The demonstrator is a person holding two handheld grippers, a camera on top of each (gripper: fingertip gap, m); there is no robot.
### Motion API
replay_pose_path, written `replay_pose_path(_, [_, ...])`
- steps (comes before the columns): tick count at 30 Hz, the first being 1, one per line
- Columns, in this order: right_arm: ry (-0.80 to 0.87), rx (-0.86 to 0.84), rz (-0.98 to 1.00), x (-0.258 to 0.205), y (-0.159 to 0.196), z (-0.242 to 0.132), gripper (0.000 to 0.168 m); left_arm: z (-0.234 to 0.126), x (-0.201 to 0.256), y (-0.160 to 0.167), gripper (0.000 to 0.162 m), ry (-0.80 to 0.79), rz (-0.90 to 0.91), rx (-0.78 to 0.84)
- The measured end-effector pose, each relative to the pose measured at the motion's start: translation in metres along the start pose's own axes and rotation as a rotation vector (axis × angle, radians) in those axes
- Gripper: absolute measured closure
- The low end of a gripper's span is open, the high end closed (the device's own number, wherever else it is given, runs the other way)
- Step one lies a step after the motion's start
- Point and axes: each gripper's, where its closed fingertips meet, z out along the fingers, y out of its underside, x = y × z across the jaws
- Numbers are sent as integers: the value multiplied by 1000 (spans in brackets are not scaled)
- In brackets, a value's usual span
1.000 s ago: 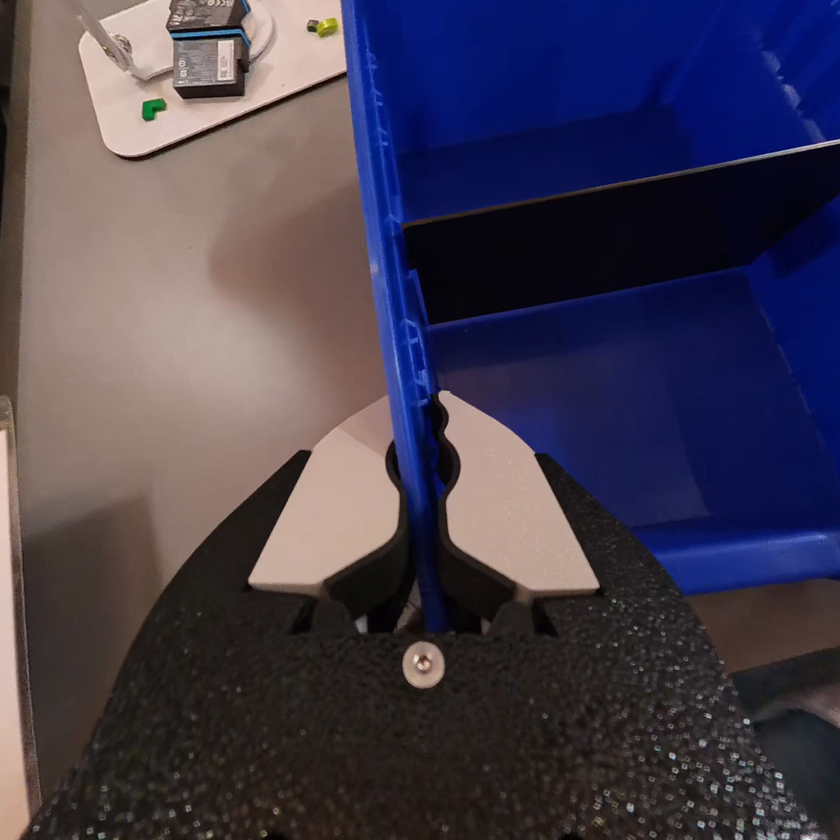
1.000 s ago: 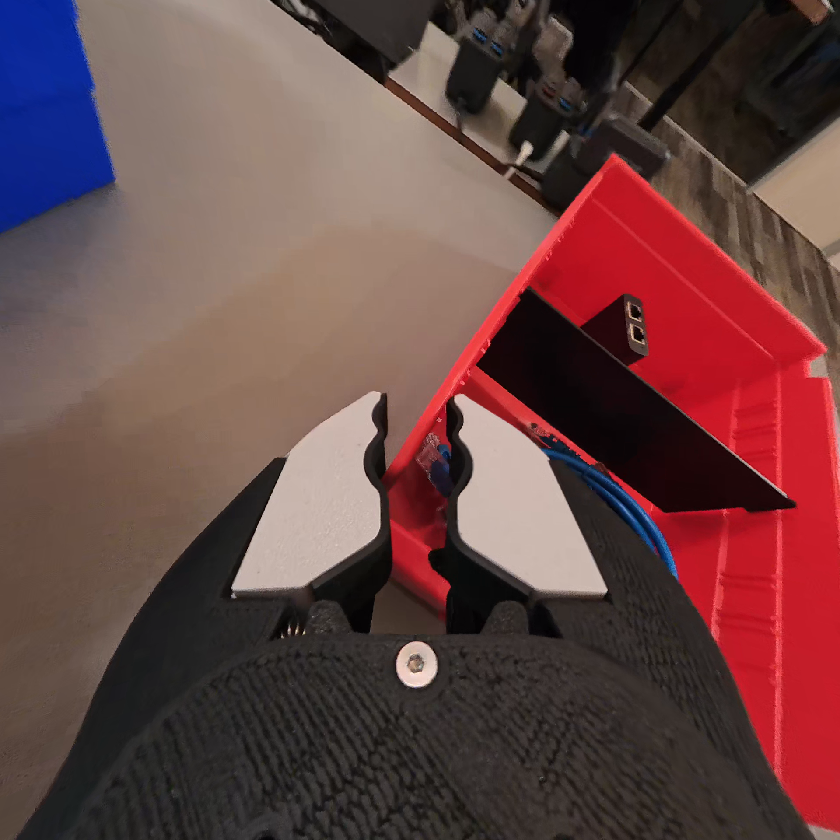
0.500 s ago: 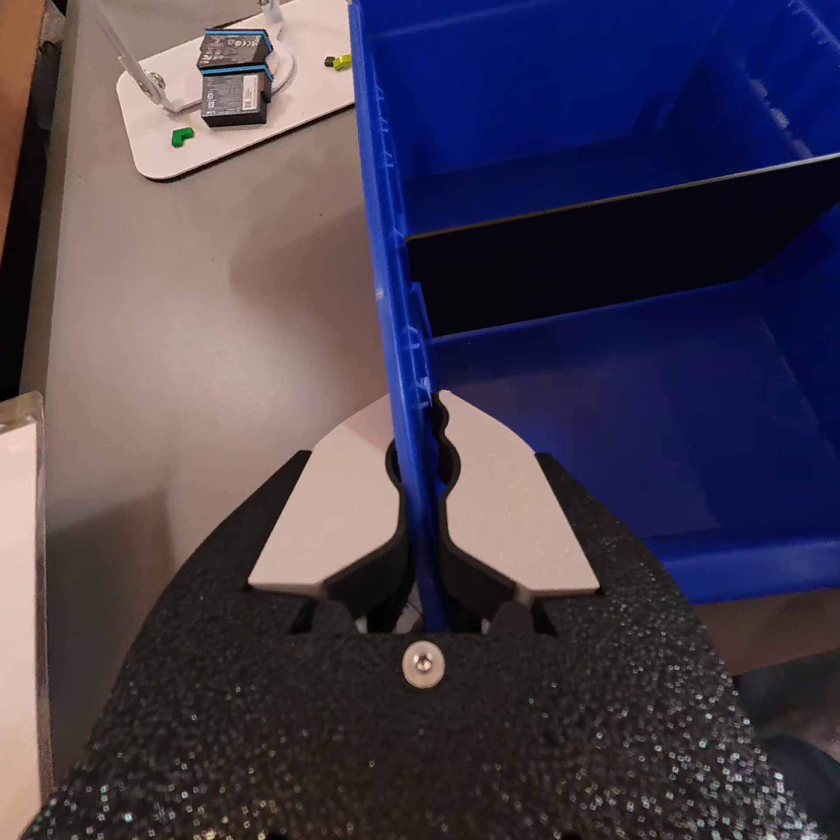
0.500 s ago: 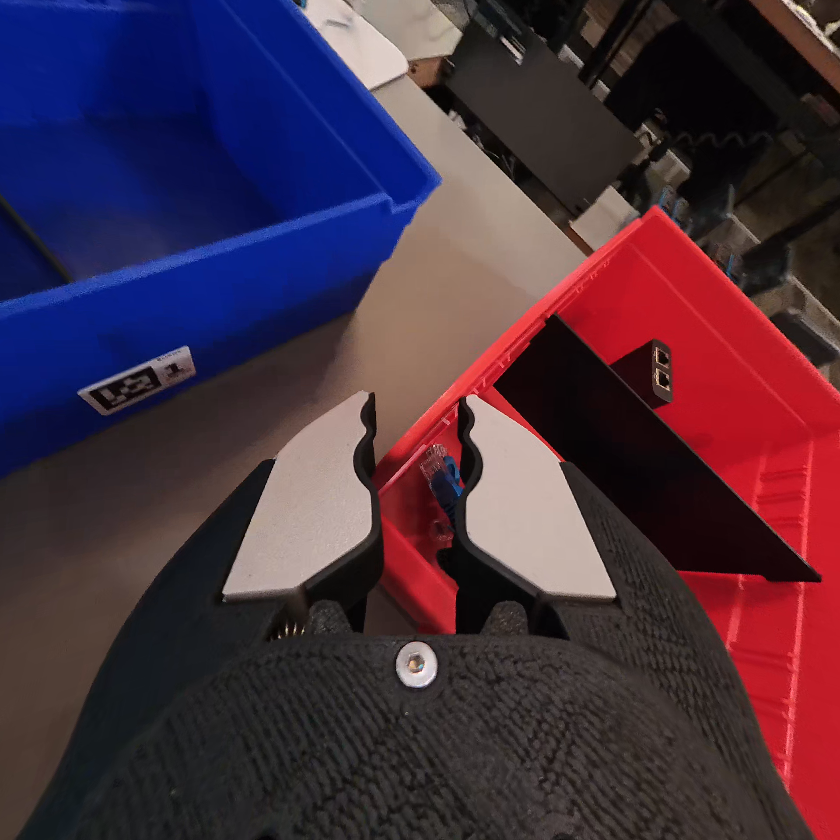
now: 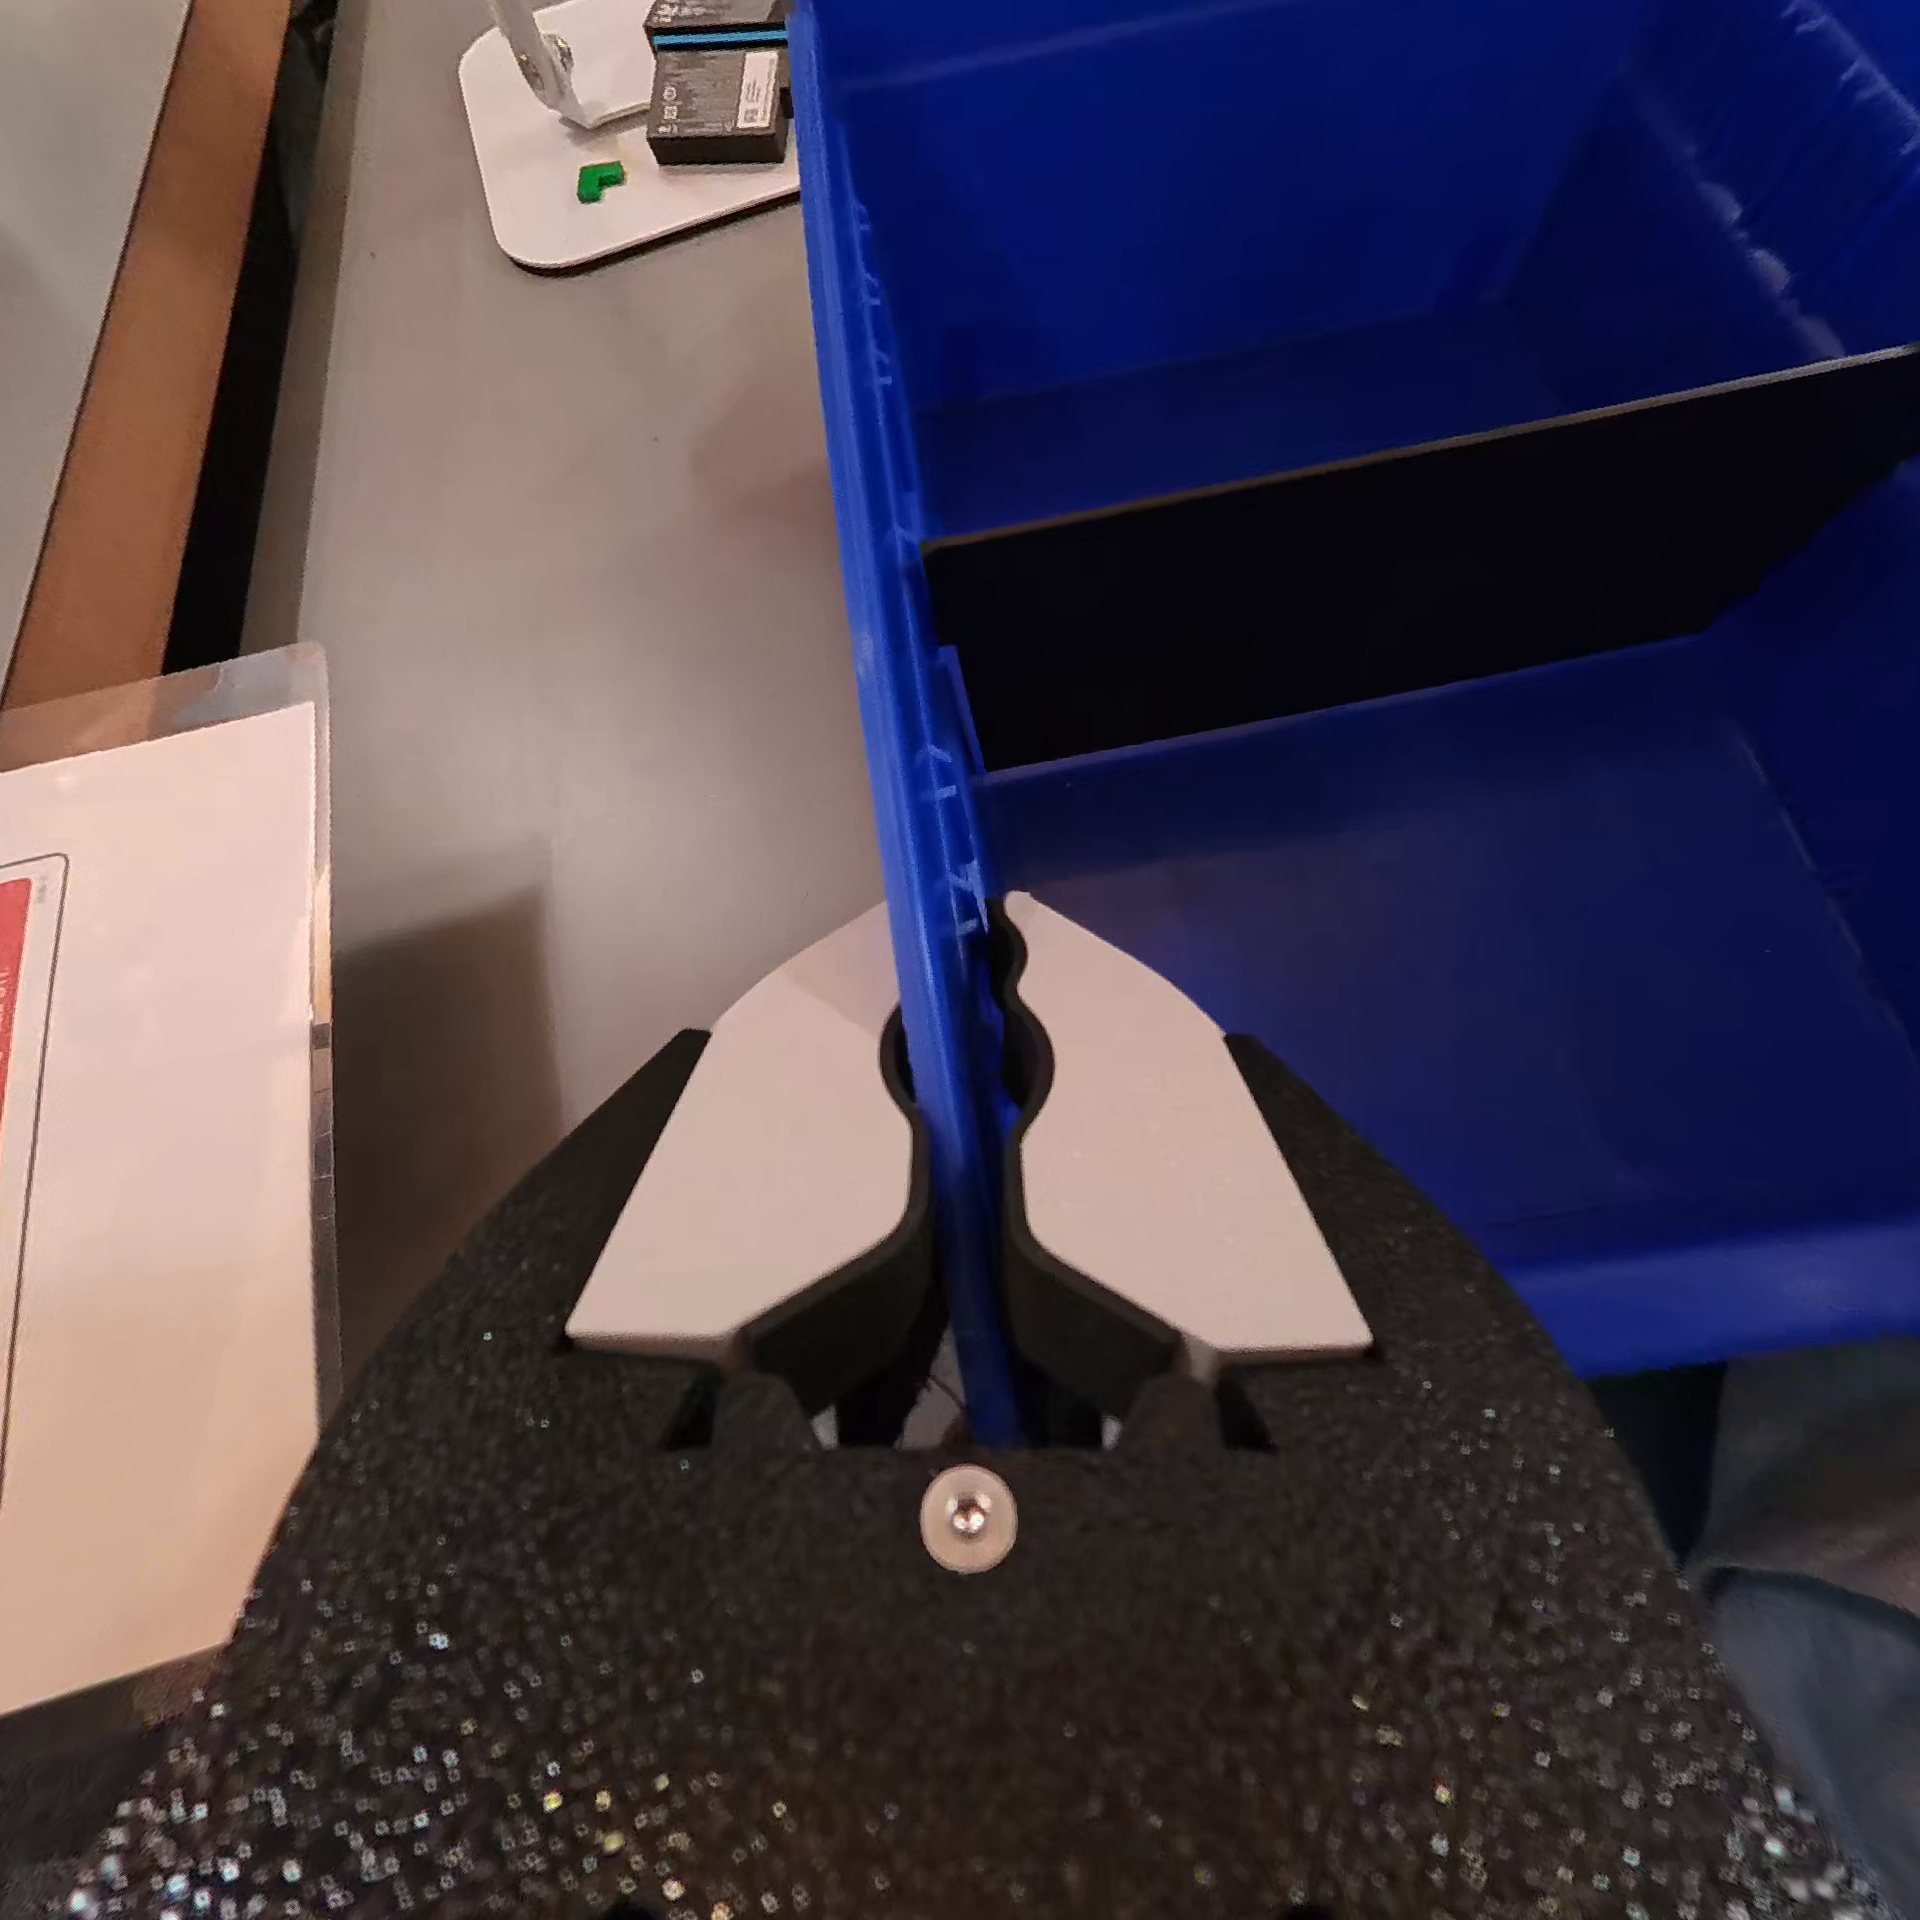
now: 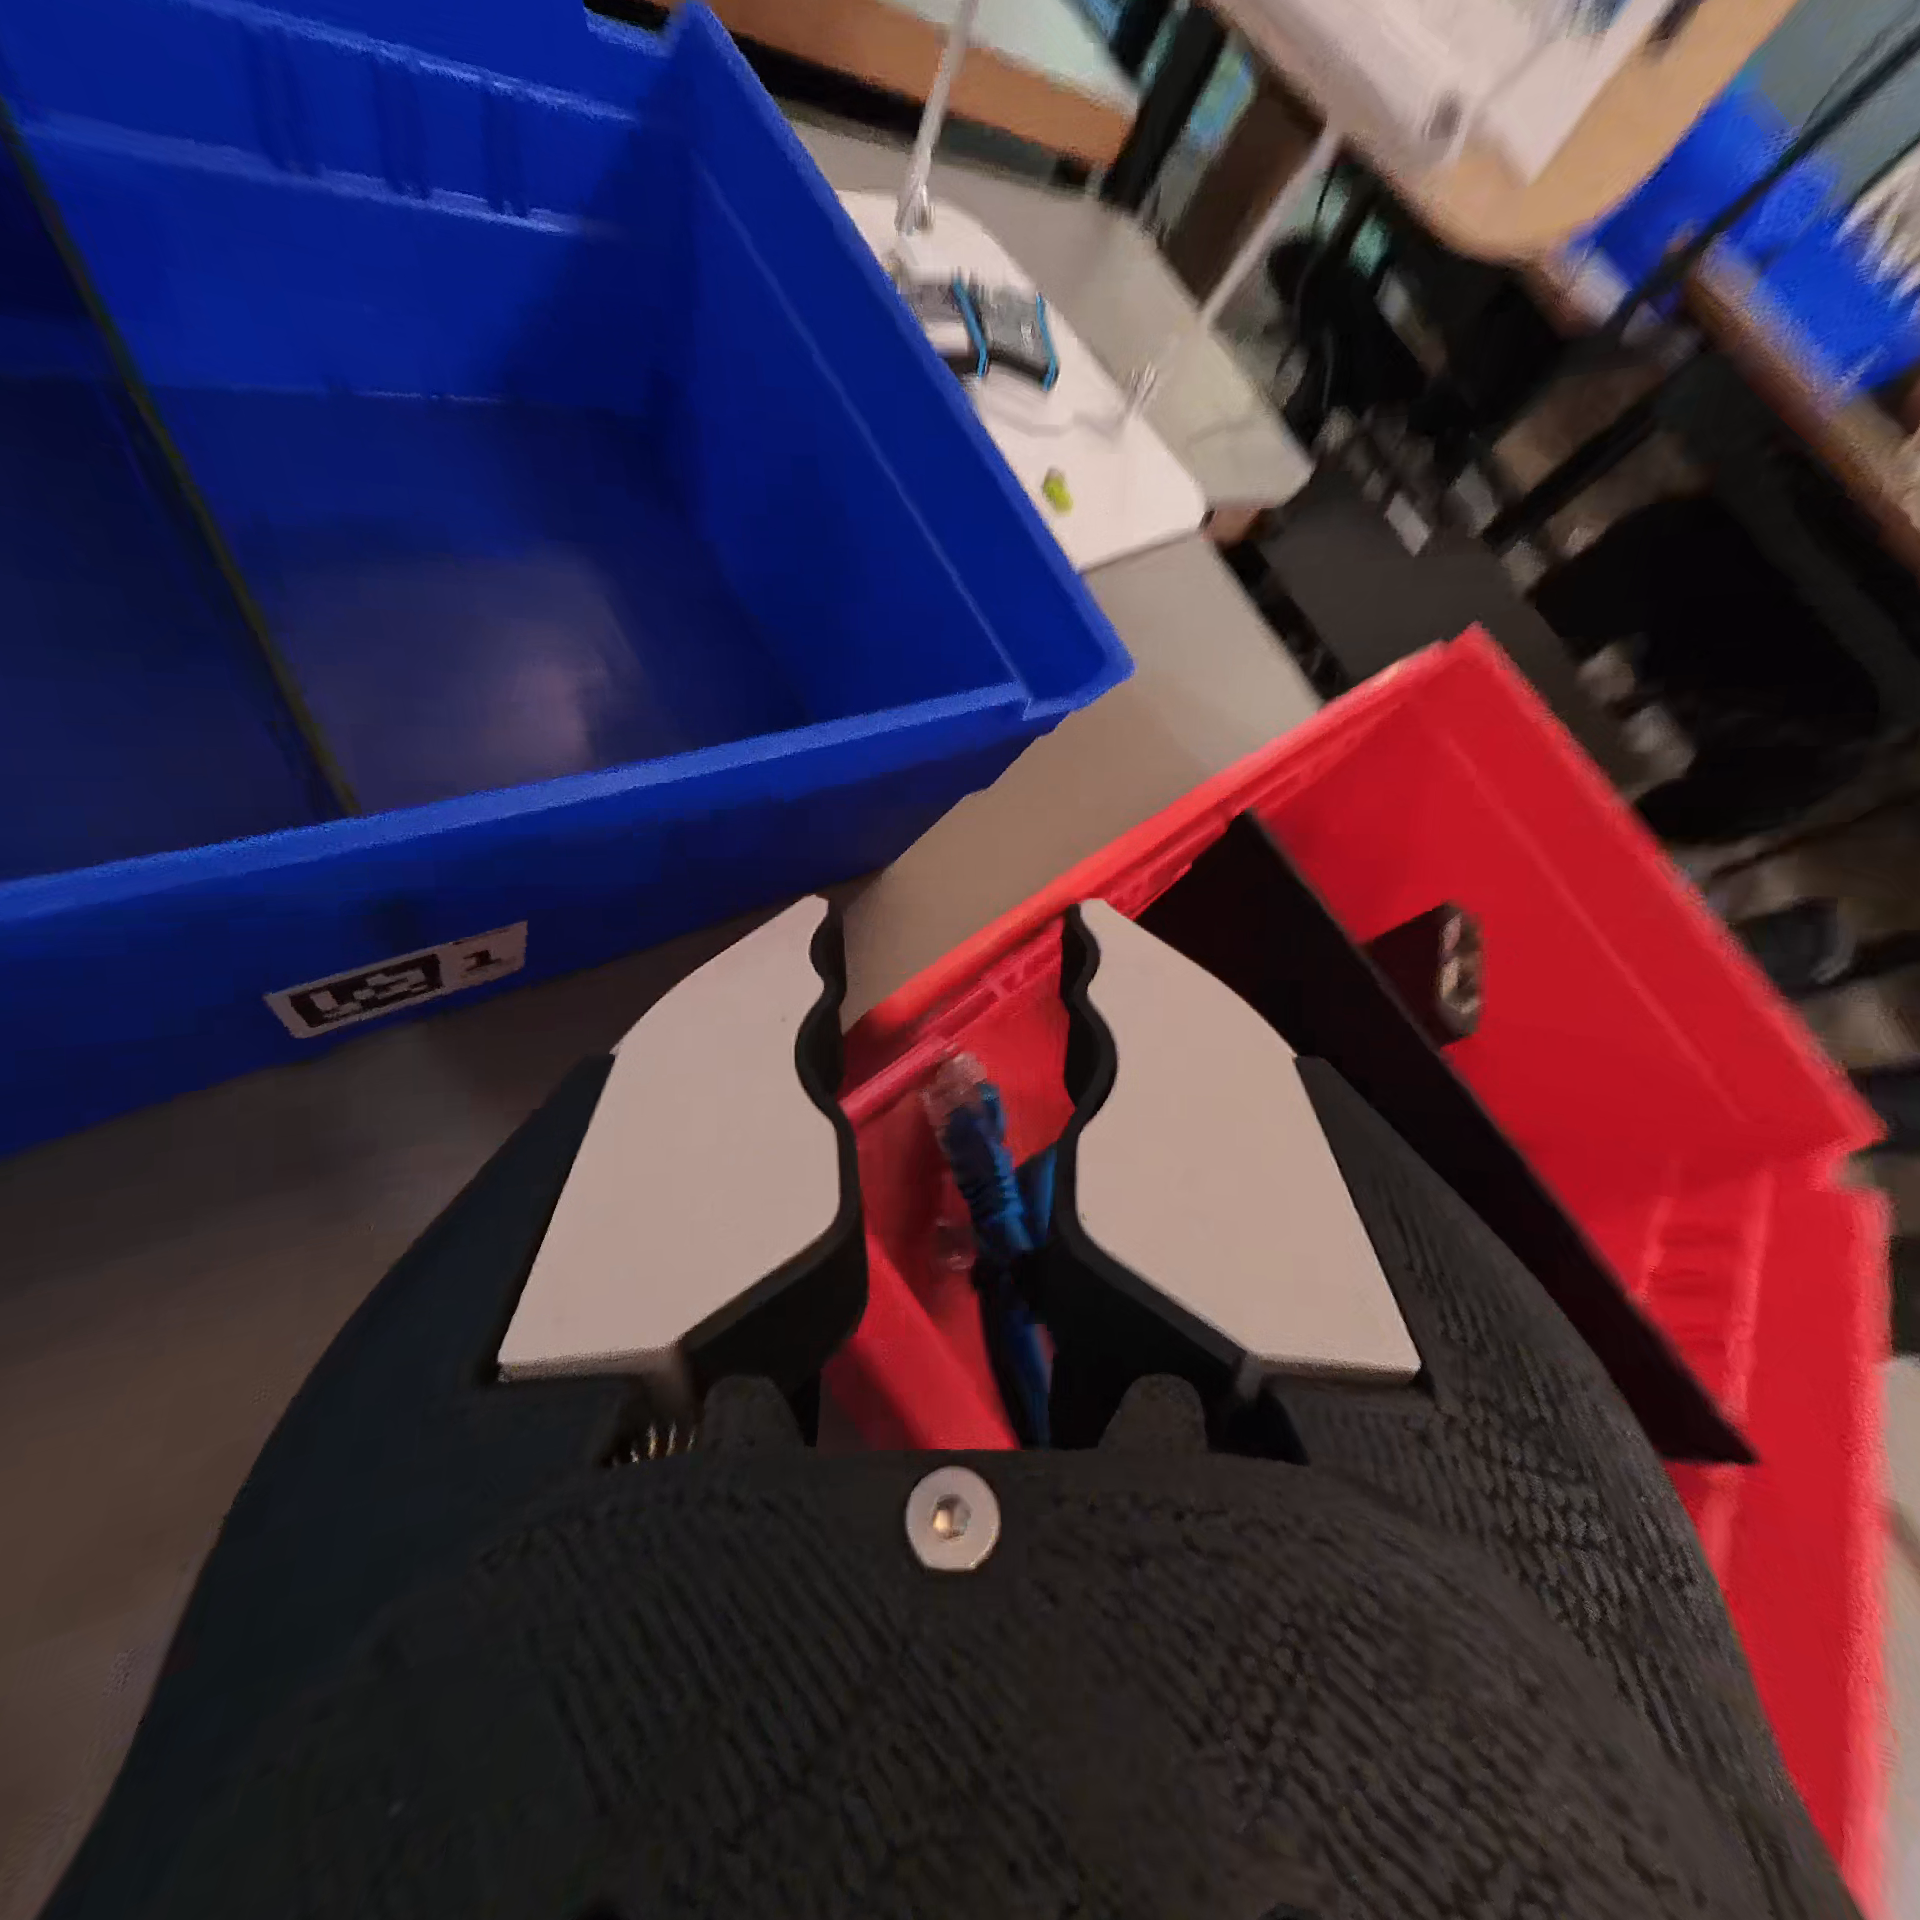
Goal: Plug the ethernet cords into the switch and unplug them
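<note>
My left gripper (image 5: 951, 914) is shut on the left side wall of a blue bin (image 5: 852, 416), one finger outside and one inside. A black divider (image 5: 1351, 582) splits the bin; both compartments look empty. My right gripper (image 6: 951, 920) is open, its jaws straddling the near corner wall of a red bin (image 6: 1558, 831). A blue cable with a clear plug (image 6: 982, 1153) lies in the red bin between the jaws, untouched. The red bin has a black divider (image 6: 1403, 1091) and a small black adapter (image 6: 1439, 977) behind it. The blue bin (image 6: 623, 831) stands just left of the red one.
A white board (image 5: 582, 197) with black battery packs (image 5: 717, 114) and a green block (image 5: 600, 179) lies on the grey table behind the blue bin. A white sheet in a clear holder (image 5: 156, 1143) is at the left. Desks and shelving stand beyond the table. Some 30 cm of space lies between my two pairs of fingers.
My right gripper's jaws have opened wider around the red bin's corner, and its view has swung to bring the blue bin in. My left gripper keeps its hold; the table has shifted behind it.
</note>
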Motion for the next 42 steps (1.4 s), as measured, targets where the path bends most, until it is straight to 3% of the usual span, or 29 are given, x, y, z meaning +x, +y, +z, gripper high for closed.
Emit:
replay_pose_path(2, [2,81,-187,-3,-11,-12,143,-1,-1,1,154,4,3,2])
replay_pose_path(6, [-133,255,-652,-47,-27,-42,137,-1,-2,1,153,14,13,4])
replay_pose_path(10, [-327,446,-824,-93,-45,-65,136,1,-7,0,151,38,59,-5])
replay_pose_path(15, [-470,377,-1052,-88,-59,-56,131,5,-17,1,151,100,104,-26])
replay_pose_path(17, [-566,273,-1114,-90,-52,-41,122,6,-19,1,151,117,110,-33])
replay_pose_path(21, [-603,46,-1283,-86,-34,-4,117,7,-21,0,153,135,95,-27])
replay_pose_path(23, [-624,-4,-1379,-87,-26,9,131,7,-22,0,154,136,91,-25])
replay_pose_path(24, [-672,-29,-1427,-89,-19,8,150,5,-24,1,155,121,76,-34])
replay_pose_path(26, [-656,-21,-1461,-91,-23,9,155,-8,-29,-3,157,93,55,-25])
replay_pose_path(31, [-621,22,-1410,-70,-62,-28,158,-61,-25,-53,157,26,129,22])
replay_pose_path(35, [-450,26,-1378,-11,-85,-83,155,-79,4,-140,157,89,271,131])
replay_pose_path(38, [-342,-72,-1330,44,-64,-131,155,-62,58,-207,157,187,423,199])
replay_pose_path(42, [-272,-313,-1162,122,0,-199,157,-14,168,-285,157,389,583,264])
